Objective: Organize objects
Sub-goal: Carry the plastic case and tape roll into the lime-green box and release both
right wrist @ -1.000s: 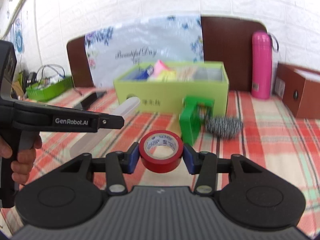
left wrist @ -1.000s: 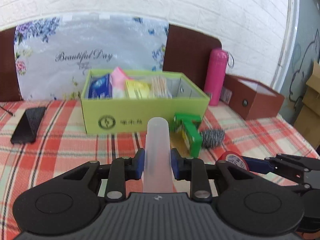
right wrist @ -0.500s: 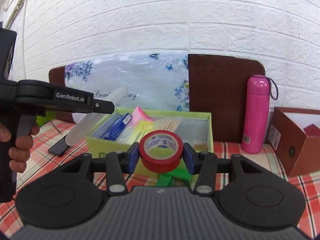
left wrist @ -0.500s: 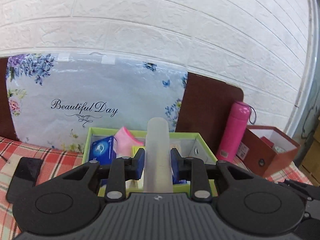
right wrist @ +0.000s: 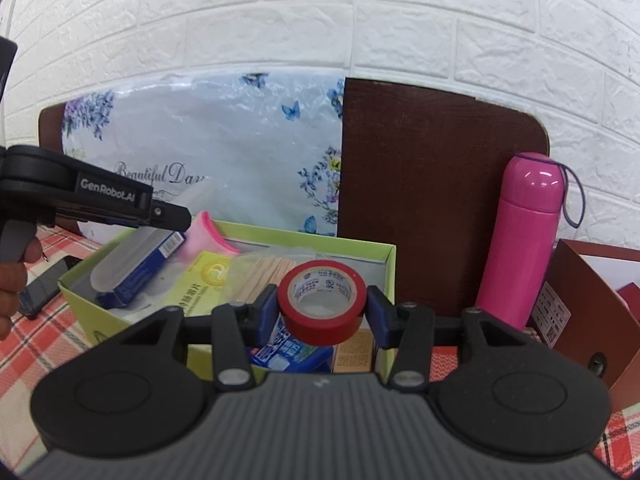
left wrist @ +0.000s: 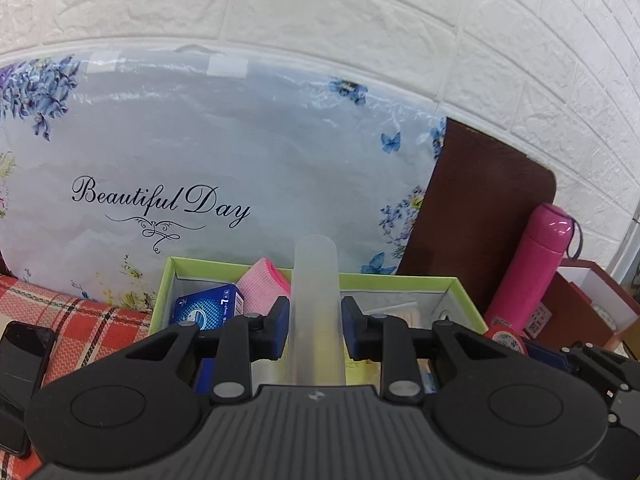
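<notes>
Left gripper was clamped on a frosted tube, held above the green box; right gripper was clamped on a red tape roll over the box's right end

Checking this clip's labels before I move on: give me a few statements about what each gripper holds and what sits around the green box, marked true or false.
1. The right gripper holds a roll of red tape. True.
2. The left gripper is empty. False: its jaws clamp a frosted plastic tube.
3. The pink bottle lies inside the green box. False: it stands upright outside, to the box's right.
4. A phone lies on the checked cloth left of the box. True.
</notes>
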`<action>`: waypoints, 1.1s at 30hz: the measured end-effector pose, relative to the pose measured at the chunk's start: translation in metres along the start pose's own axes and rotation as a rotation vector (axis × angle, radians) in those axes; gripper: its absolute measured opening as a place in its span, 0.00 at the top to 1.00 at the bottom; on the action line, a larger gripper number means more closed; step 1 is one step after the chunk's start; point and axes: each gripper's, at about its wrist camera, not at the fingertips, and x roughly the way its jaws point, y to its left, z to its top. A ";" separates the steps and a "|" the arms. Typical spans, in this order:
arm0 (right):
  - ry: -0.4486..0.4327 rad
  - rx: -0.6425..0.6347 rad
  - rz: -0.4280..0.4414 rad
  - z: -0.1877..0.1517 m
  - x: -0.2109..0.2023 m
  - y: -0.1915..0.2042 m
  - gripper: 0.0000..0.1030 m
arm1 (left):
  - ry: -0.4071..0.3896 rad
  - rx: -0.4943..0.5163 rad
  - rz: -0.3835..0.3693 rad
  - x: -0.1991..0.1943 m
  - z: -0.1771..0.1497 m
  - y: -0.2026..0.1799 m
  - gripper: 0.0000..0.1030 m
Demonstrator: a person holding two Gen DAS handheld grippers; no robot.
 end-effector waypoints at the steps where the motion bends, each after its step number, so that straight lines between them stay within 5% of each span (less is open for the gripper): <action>1: 0.002 -0.005 -0.003 -0.002 0.004 0.000 0.55 | 0.002 0.001 0.003 0.003 -0.001 0.001 0.72; 3: 0.009 -0.024 0.009 -0.007 0.013 0.002 0.51 | -0.008 0.004 0.009 0.007 -0.006 0.003 0.63; 5: 0.002 -0.039 0.010 -0.014 0.014 0.006 0.23 | -0.004 0.008 0.024 0.007 -0.012 0.004 0.13; 10: -0.050 -0.028 0.017 -0.026 0.001 0.011 0.00 | -0.026 0.049 0.045 -0.005 -0.024 0.003 0.11; 23: -0.068 -0.059 -0.007 -0.020 -0.049 0.018 0.00 | -0.043 0.150 0.105 -0.055 -0.022 -0.028 0.11; 33: -0.061 0.001 -0.024 -0.048 -0.102 0.021 0.00 | -0.051 0.152 0.095 -0.100 -0.045 -0.045 0.11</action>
